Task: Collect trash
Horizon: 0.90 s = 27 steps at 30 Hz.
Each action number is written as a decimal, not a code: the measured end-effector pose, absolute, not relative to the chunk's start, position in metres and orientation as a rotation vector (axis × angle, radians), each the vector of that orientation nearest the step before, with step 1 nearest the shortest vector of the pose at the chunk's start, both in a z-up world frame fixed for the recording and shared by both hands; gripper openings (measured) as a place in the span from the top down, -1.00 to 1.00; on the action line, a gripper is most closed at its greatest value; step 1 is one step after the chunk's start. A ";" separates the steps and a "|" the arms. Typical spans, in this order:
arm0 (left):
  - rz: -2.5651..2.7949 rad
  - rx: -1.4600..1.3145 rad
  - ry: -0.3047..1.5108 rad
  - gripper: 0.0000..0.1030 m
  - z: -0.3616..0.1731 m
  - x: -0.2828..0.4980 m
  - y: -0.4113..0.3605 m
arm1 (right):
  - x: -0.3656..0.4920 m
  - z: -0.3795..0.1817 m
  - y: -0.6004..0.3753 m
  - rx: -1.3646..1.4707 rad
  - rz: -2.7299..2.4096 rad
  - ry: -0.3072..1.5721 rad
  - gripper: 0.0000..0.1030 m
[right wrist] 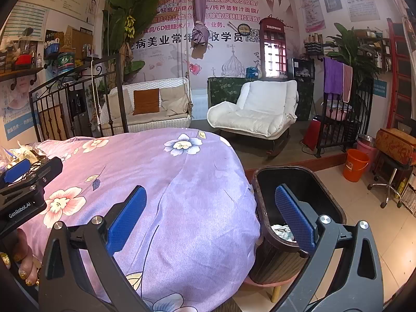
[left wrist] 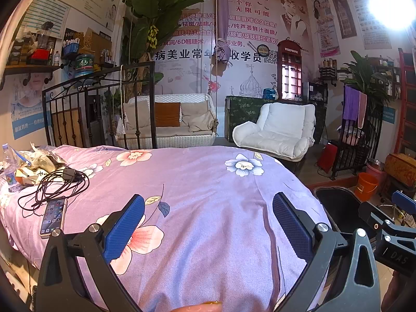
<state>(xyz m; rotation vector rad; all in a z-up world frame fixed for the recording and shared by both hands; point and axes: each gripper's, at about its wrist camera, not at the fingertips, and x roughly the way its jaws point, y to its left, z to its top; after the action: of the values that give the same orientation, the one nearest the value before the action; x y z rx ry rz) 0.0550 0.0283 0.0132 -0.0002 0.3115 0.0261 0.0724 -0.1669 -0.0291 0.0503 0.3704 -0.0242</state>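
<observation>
We held our left gripper [left wrist: 208,223] with its jaws spread wide and nothing between them, low in the frame over the purple floral bedspread [left wrist: 208,182]. Our right gripper [right wrist: 210,221] was just as wide open and empty, its left finger over the bedspread and its right finger in front of the dark bin [right wrist: 325,189] at the lower right of its view. Some pale crumpled scraps already lay at the bottom of that bin.

The trash pile [left wrist: 39,161], crinkled wrappers, sat at the far left edge of the left view, with a plastic bottle [left wrist: 9,166] standing just beside it. Here we judged the trouble could start: a tangled black cable [left wrist: 54,184] lay touching the wrappers and trailed down toward a phone [left wrist: 53,217] resting near the bed's edge. If we closed on the wrappers carelessly, we could have snagged a cable loop and dragged the phone off the bed.

The wrappers looked thin and springy, so a shallow pinch might have let them slip on the way to the bin, which sat well apart from the pile, at the bed's other side. The bin also seemed to stand on a small pink stool, and a knock could have tipped it.
</observation>
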 end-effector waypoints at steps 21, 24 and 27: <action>0.016 0.000 0.318 -0.90 0.012 0.057 0.029 | 0.073 -0.033 -0.164 0.057 -0.026 0.378 -0.90; 0.013 -0.002 0.322 -0.90 0.011 0.056 0.028 | 0.073 -0.033 -0.163 0.058 -0.026 0.379 -0.90; 0.014 0.000 0.324 -0.90 0.011 0.056 0.028 | 0.073 -0.033 -0.163 0.059 -0.026 0.380 -0.90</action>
<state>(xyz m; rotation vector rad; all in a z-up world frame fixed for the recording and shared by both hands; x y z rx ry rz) 0.0556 0.0280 0.0111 0.0000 0.3240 0.0143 0.0734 -0.1630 -0.0332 0.0587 0.3802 -0.0263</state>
